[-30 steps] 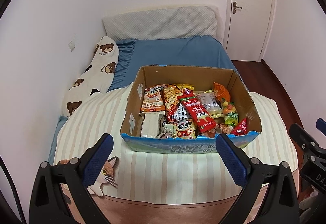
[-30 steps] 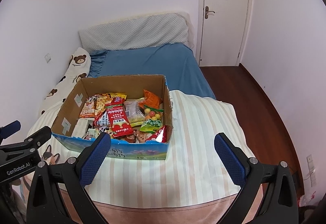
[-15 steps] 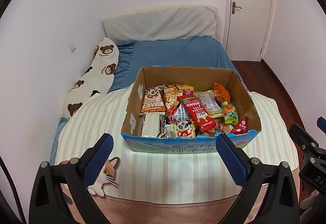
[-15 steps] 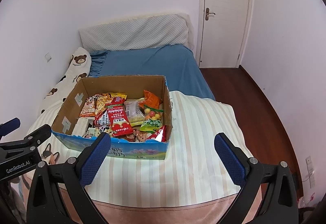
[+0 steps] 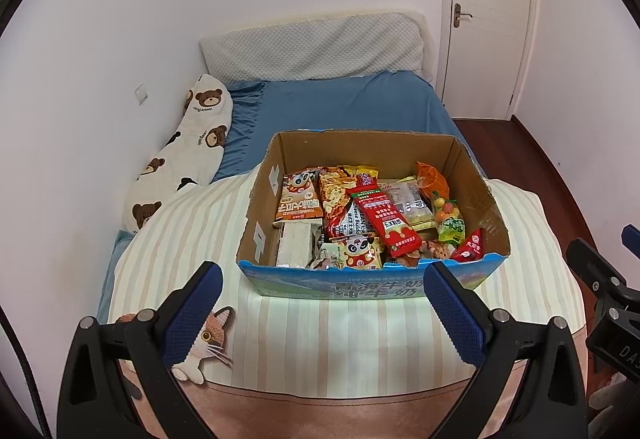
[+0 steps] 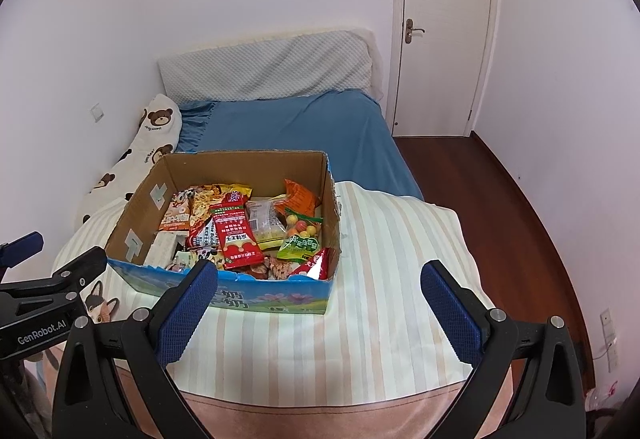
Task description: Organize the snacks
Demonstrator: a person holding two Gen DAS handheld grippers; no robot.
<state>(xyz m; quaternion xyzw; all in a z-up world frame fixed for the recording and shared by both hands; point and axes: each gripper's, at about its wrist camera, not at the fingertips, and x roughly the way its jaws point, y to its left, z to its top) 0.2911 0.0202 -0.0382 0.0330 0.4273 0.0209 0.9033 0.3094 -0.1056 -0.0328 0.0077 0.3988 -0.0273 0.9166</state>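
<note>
Just above centre in the left view, the snack box sits squarely ahead of the left gripper, both grippers wide open and empty, while it lies up-left of the right gripper, so the left seems better aligned.

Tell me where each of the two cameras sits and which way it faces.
Left wrist: on the left tool, open, facing the snack box head-on; the right tool shows at the right edge.
Right wrist: on the right tool, open, box off to the left; the left tool shows at the left edge.
Shared: box, striped blanket, bed, door.
</note>
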